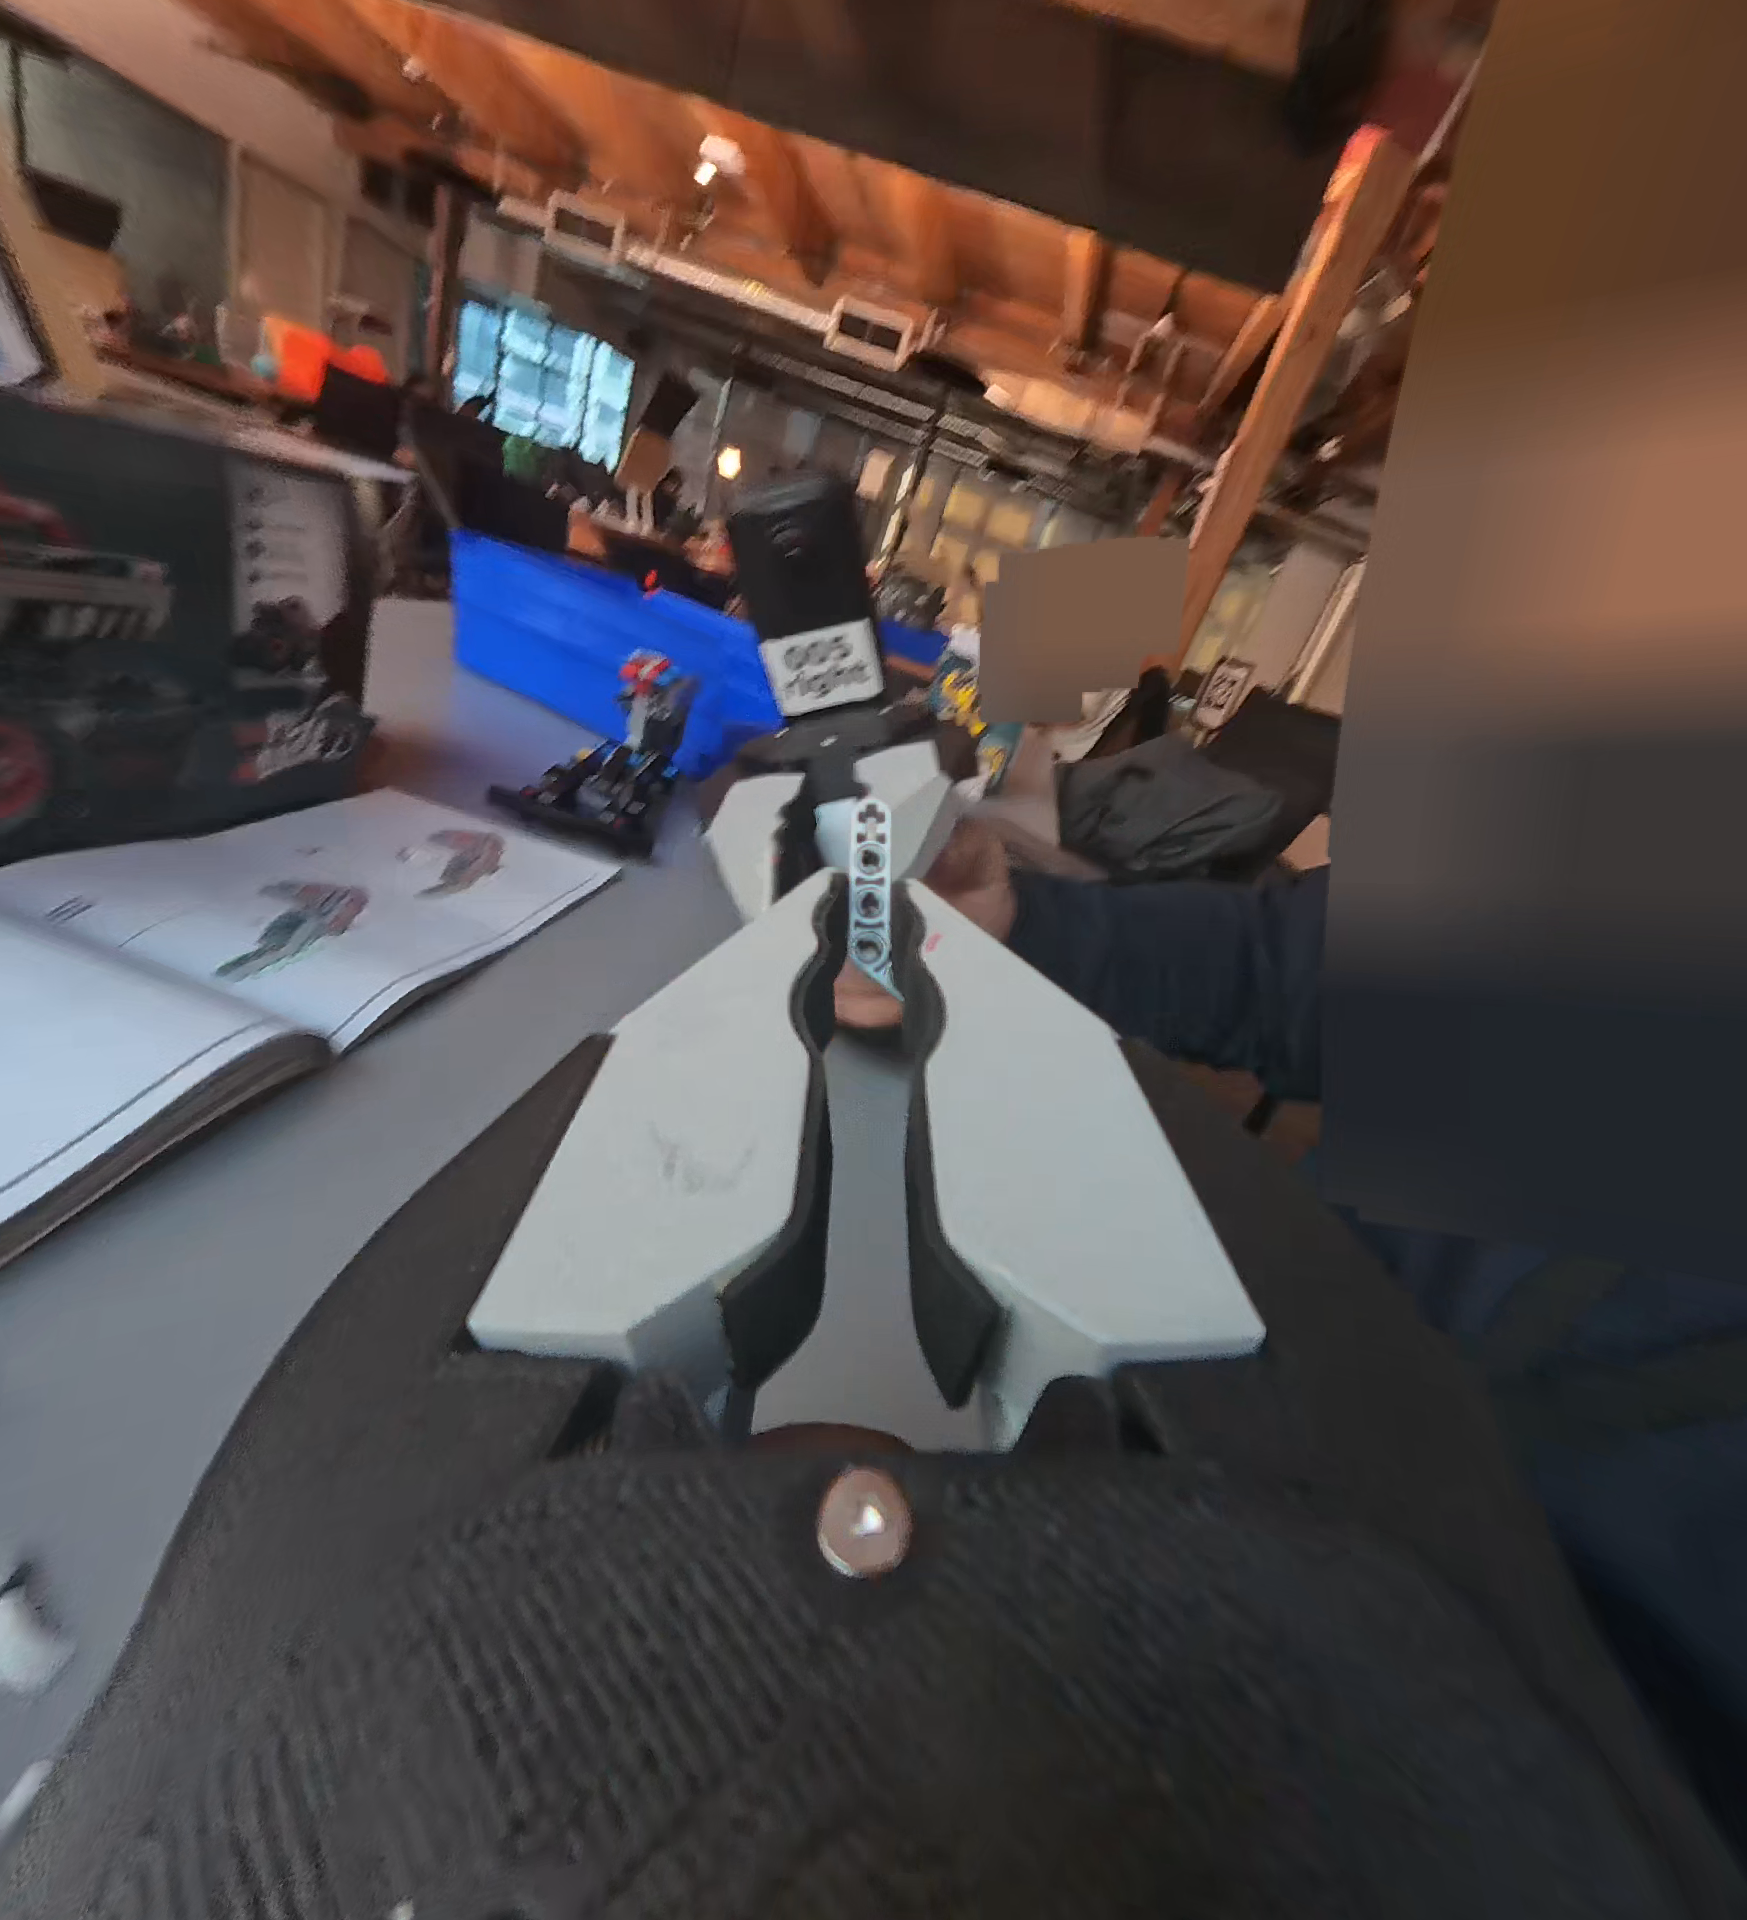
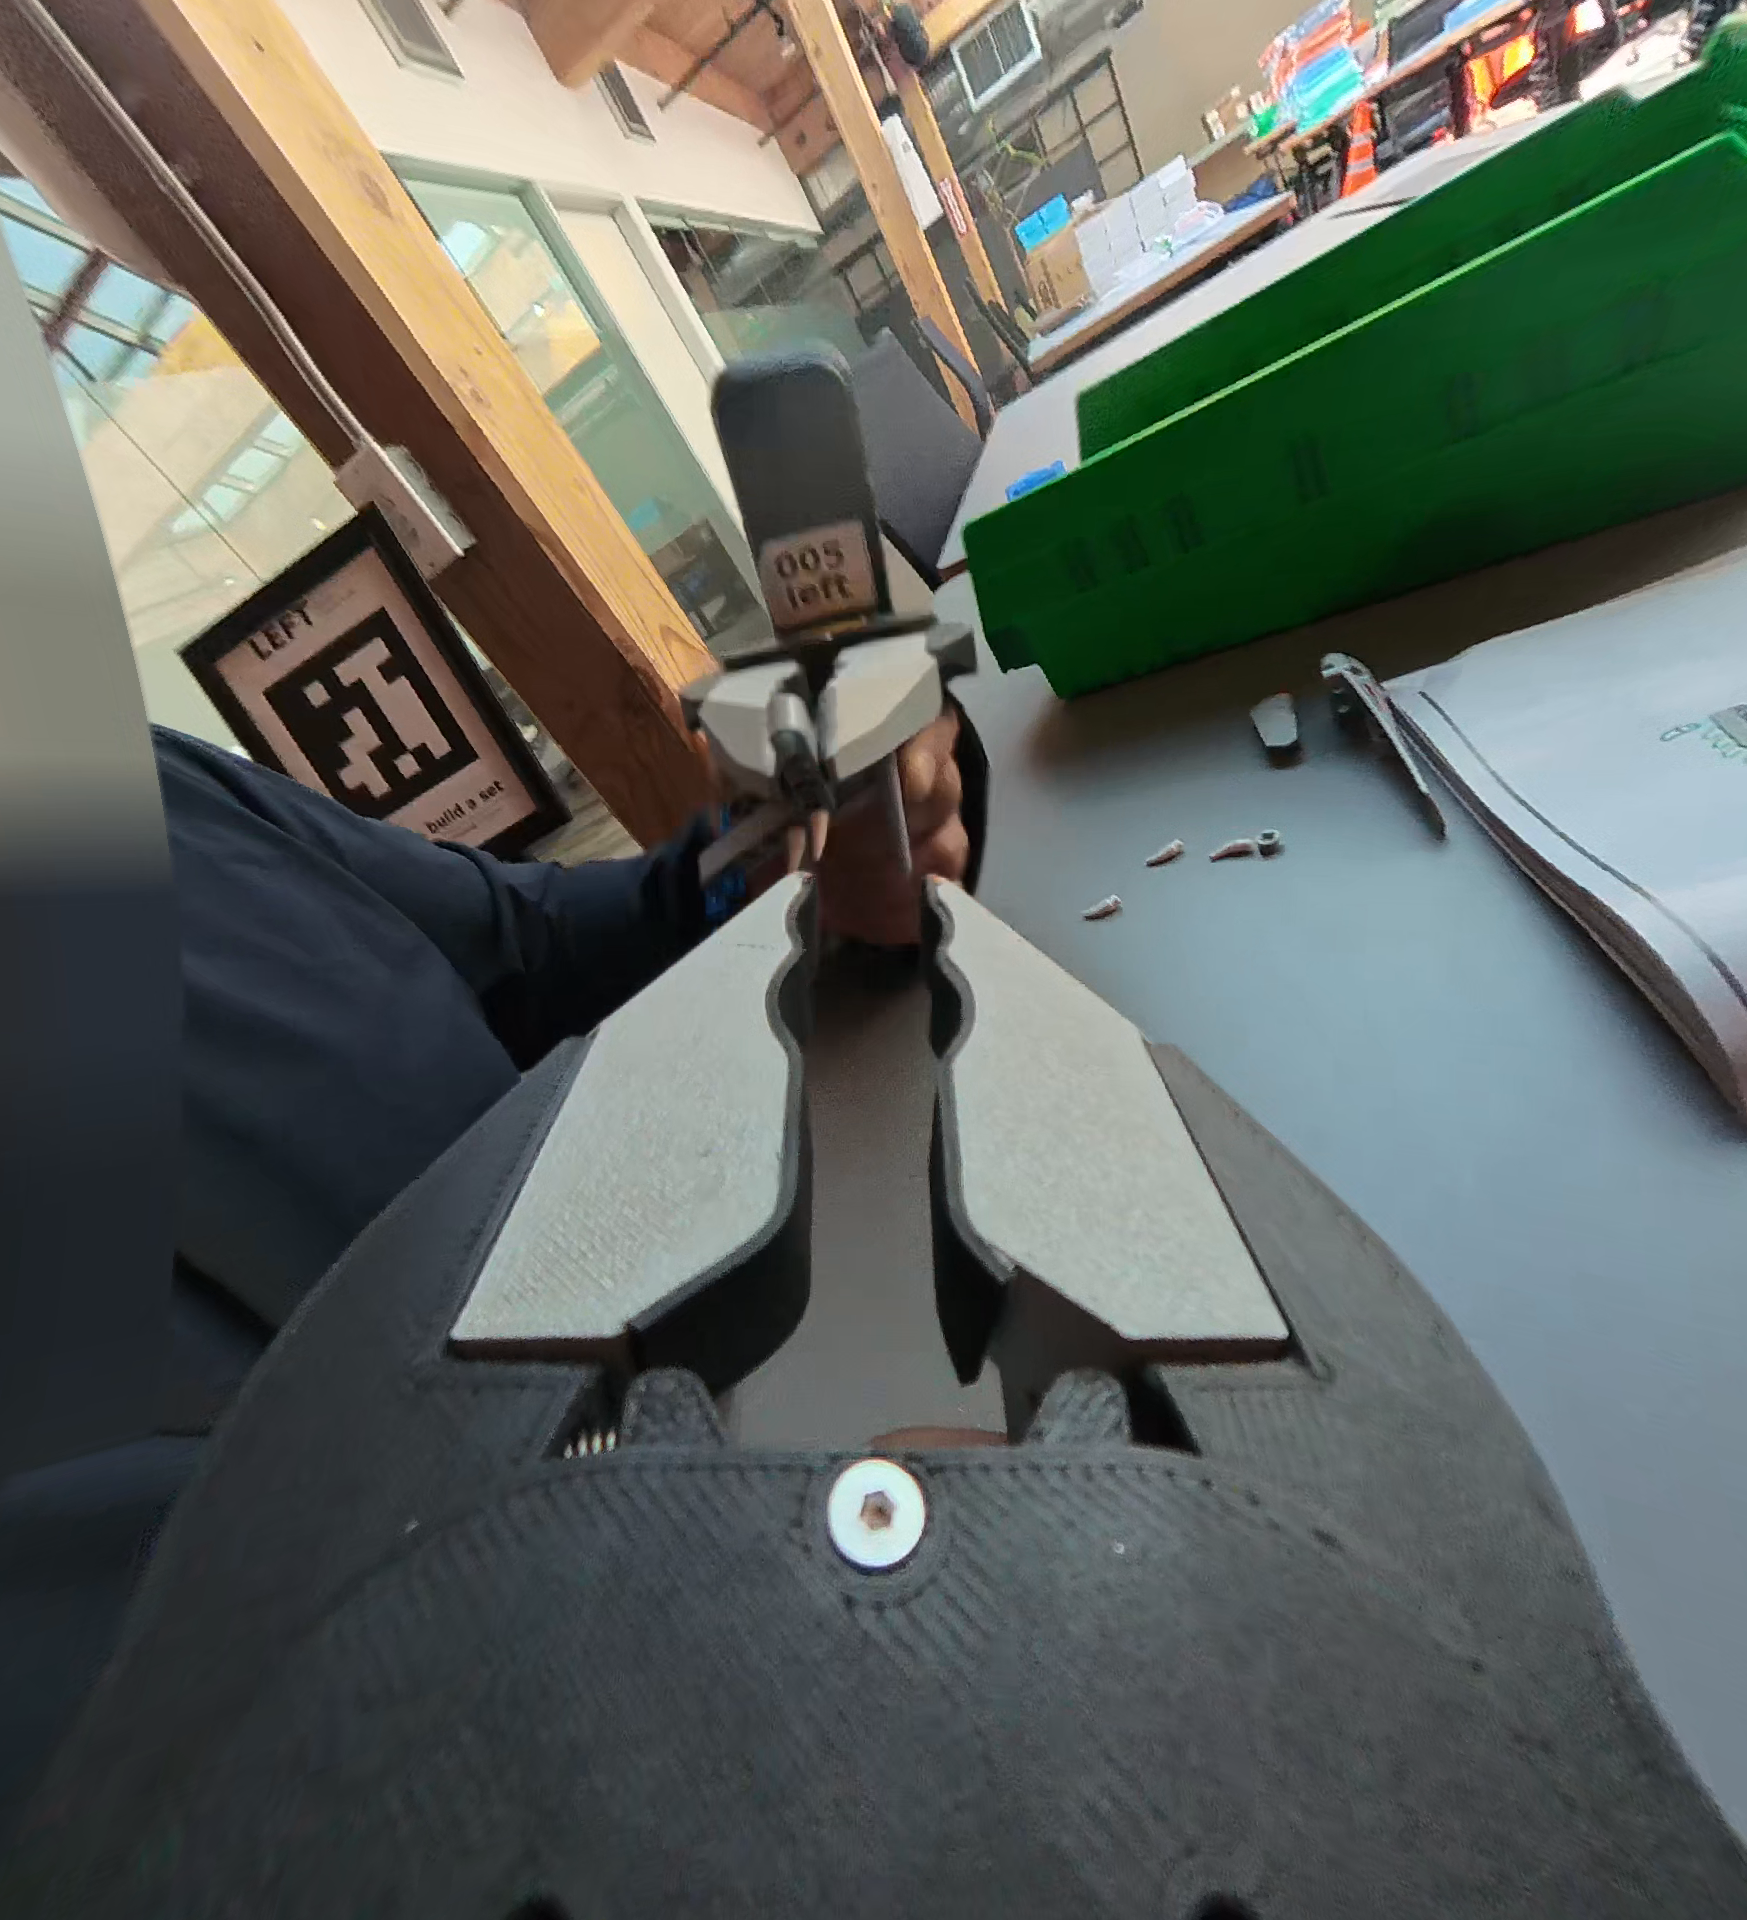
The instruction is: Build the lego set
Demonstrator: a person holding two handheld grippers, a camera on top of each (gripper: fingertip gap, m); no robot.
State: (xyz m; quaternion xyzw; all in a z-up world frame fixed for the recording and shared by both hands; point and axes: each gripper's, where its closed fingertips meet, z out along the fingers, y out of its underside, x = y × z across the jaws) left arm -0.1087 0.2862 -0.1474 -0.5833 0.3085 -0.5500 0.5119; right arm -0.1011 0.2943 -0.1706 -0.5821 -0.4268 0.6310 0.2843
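My left gripper (image 1: 869,914) is shut on a light grey Technic beam (image 1: 869,847) with a row of holes, which stands up out of the fingertips. My right gripper (image 2: 871,909) is open and empty, its tips a short way from the left gripper (image 2: 804,774). The two grippers face each other above the table's near edge; the right one also shows in the left wrist view (image 1: 833,831). A small partly built Lego model (image 1: 630,753) stands on the grey table (image 1: 225,1299). Several tiny loose pieces (image 2: 1233,850) lie on the table (image 2: 1316,1039).
An open instruction booklet (image 1: 277,935) lies on the table, also seen in the right wrist view (image 2: 1627,831). The Lego box (image 1: 69,644) and a blue bin (image 1: 578,623) stand behind it. A green bin (image 2: 1420,468) stands at the far right, with two grey parts (image 2: 1274,722) near it. The tips of both grippers are at nearly the same place.
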